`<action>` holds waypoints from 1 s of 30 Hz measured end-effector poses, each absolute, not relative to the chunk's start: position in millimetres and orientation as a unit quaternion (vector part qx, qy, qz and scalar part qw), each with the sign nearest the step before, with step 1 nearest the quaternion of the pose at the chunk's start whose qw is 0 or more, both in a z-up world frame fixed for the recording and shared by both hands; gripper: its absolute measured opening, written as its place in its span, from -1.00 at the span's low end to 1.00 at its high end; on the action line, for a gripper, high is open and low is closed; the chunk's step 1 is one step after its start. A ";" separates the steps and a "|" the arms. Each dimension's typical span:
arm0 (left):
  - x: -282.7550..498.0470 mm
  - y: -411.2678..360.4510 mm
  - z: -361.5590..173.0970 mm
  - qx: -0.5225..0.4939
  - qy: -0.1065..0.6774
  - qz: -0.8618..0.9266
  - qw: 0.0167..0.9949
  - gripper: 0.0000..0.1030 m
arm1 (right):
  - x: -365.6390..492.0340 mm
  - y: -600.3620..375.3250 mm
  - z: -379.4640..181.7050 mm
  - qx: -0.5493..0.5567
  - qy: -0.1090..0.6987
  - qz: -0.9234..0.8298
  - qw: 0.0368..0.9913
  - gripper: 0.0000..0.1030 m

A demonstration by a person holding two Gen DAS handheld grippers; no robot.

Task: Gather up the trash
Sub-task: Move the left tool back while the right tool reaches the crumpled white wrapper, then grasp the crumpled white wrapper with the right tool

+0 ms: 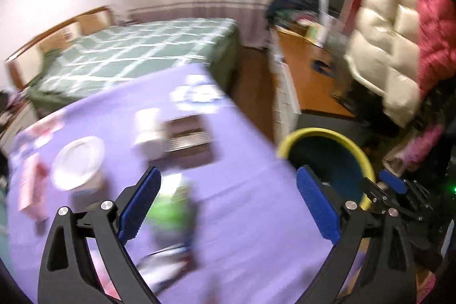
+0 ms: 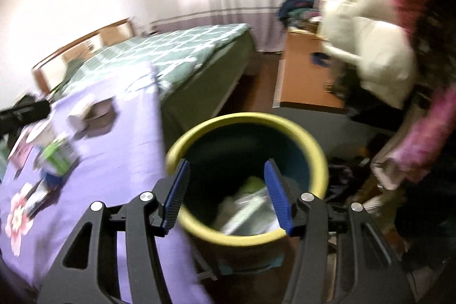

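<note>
The right gripper [image 2: 226, 194], half open and empty, hangs over the yellow-rimmed dark bin [image 2: 317, 158], which holds wrappers. The left gripper [image 1: 228, 204], wide and empty, faces the purple-clothed surface [image 1: 250, 150]; next, judging by position, comes the blurred green-and-white packet [image 1: 171, 214].

Indoor light, heavy motion blur, fisheye-warped edges.

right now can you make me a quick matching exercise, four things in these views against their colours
Things:
1. tablecloth
2. bin rim
3. bedspread
4. gripper pads

Colours:
a. green with white checks
b. blue
c. purple
d. yellow

Pairs: 1-c, 2-d, 3-a, 4-b
</note>
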State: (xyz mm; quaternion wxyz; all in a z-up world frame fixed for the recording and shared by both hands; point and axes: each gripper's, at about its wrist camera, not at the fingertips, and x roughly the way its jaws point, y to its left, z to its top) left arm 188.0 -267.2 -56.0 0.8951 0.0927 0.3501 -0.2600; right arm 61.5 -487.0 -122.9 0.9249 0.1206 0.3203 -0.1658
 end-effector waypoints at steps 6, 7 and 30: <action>190.2 -142.7 -54.0 0.049 0.342 -0.141 0.928 0.85 | 92.9 -416.5 -118.4 0.090 0.333 -0.088 0.934 0.02; 191.1 -128.0 -55.6 0.044 0.342 -0.129 0.930 0.85 | 96.6 -405.6 -117.0 0.085 0.335 -0.076 0.935 0.02; 227.4 22.4 -121.3 -0.033 0.373 -0.040 0.926 0.85 | 160.9 -259.5 -133.5 0.023 0.397 0.004 0.918 0.02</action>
